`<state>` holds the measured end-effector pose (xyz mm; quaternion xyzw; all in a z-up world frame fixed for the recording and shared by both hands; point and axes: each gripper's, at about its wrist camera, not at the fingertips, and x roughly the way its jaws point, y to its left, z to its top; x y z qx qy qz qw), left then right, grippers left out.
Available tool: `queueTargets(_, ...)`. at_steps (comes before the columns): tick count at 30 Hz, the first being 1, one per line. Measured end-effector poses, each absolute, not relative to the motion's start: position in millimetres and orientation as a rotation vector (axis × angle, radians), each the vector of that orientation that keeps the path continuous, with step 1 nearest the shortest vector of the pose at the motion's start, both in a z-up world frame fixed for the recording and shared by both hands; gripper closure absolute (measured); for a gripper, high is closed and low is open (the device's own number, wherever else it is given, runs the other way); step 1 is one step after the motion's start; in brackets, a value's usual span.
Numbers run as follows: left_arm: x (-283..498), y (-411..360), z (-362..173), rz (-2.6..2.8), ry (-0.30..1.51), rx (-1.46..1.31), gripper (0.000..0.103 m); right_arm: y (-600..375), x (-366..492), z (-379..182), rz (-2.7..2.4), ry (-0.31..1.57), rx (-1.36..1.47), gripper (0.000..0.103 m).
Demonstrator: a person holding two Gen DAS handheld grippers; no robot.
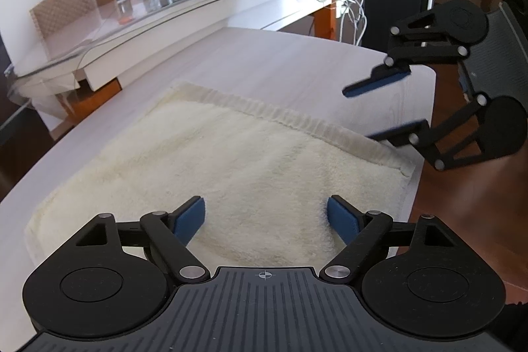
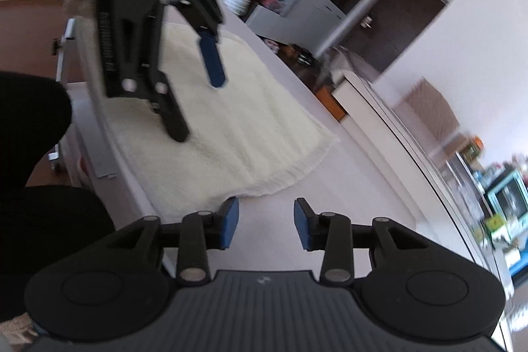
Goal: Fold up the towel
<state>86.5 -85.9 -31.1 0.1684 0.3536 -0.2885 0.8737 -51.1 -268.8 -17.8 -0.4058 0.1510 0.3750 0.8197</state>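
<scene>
The cream, fluffy terry towel (image 1: pixel 211 167) lies flat on the pale, white-topped table (image 1: pixel 297 61), apparently already doubled, with a ribbed hem along its far edge. The left gripper (image 1: pixel 265 220) hovers over the near part of the cloth with its blue-padded jaws spread wide; the pile shows between and ahead of the pads, and nothing is pinched. The right gripper (image 2: pixel 265 225) has its jaws parted more narrowly, also empty; from its own camera only bare tabletop shows between the pads, and the towel's corner (image 2: pixel 237 197) sits just beyond and to the side of the left-hand pad. Seen from the left wrist, that gripper hangs at the towel's edge with one finger above the hem and the other down near the corner. Judging by this, the step in hand is taking hold of an edge for the next fold. To do it well, each gripper should come down on its own corner of the same edge, slide one pad under all layers and close only once the full thickness sits between the pads. Both should then lift together and level, so the cloth does not skew, and carry it over until the edges match before letting go
</scene>
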Motion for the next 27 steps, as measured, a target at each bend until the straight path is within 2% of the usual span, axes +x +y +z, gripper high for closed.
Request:
queueTargets(15,90,-82,-31,-0.604,0.745,0.344,0.013,-276,-87,-35,0.738,0.179,-1.118,0.062)
queueTargets(27,87,-106,-30,-0.652,0.727,0.386,0.014,-274,-98,-28,0.806,0.187,-1.016,0.058)
